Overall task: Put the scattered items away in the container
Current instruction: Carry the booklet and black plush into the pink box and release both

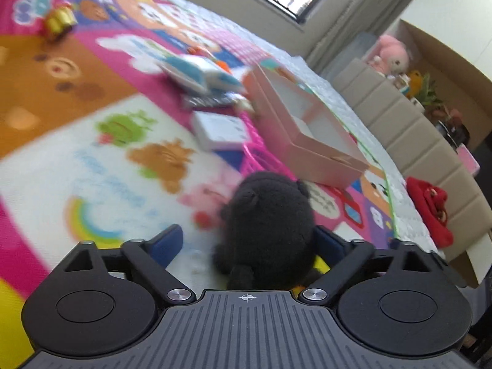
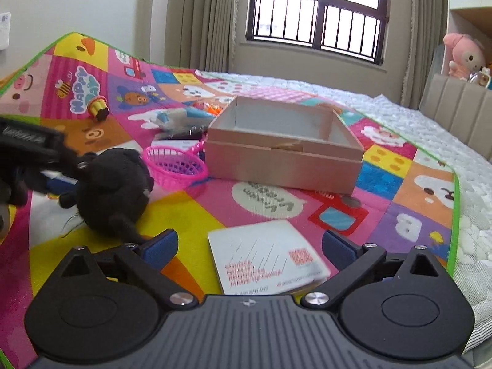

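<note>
A black plush toy [image 1: 267, 215] lies on the colourful play mat [image 1: 61, 160] between the fingers of my left gripper [image 1: 249, 241]. The gripper is open: its left pad stands clear of the toy and its right pad is close beside it. In the right wrist view the same plush toy [image 2: 113, 181] sits at the left. My right gripper [image 2: 249, 246] is open over a white printed booklet [image 2: 264, 255] lying flat on the mat. The pink open box [image 2: 276, 163] stands beyond it, seemingly empty; the left wrist view shows this box [image 1: 307, 141] ahead to the right.
A pink mesh basket [image 2: 175, 166] lies left of the box. Behind it are a white carton [image 1: 220, 130], blue-and-white packets [image 1: 196, 73] and a yellow toy [image 2: 98, 107]. A red plush [image 1: 430, 209] lies by the beige headboard [image 1: 399, 117]. A window is at the back.
</note>
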`<action>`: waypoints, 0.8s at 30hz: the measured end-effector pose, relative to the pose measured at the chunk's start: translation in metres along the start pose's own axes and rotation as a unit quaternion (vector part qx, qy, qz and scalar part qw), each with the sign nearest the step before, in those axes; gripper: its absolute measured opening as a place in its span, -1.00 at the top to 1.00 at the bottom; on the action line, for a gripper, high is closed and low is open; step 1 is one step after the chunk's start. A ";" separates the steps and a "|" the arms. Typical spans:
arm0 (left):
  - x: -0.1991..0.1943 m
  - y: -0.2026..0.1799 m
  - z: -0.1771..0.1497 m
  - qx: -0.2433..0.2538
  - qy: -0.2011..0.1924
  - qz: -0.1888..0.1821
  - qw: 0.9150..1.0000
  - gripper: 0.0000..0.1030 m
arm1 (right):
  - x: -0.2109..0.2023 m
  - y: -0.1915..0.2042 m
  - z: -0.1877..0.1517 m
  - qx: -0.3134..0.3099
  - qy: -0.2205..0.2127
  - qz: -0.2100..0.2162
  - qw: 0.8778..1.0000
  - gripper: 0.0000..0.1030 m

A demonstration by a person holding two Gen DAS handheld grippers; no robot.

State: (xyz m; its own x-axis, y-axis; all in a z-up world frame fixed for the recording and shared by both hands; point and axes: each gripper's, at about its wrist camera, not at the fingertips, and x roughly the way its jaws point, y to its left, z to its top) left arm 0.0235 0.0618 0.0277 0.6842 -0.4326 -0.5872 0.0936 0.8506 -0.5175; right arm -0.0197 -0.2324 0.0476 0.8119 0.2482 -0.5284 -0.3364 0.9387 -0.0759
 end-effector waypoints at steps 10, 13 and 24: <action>-0.047 0.038 0.016 0.016 -0.070 0.127 0.989 -0.93 | 0.009 0.041 0.031 -0.013 -0.023 0.089 0.996 -0.71; -0.056 0.043 0.016 0.013 -0.070 0.121 0.990 -0.94 | 0.020 0.066 0.041 -0.025 -0.022 0.117 0.993 -0.53; -0.082 0.011 -0.001 0.078 -0.150 0.102 0.980 -1.00 | 0.001 0.032 0.022 -0.093 -0.025 0.076 0.992 -0.99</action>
State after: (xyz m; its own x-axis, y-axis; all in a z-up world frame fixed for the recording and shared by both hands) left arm -0.0320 0.1064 0.0692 0.8802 -0.1606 -0.4466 0.0261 0.9559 -0.2924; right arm -0.0193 -0.1973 0.0629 0.7660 0.4004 -0.5029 -0.5357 0.8300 -0.1553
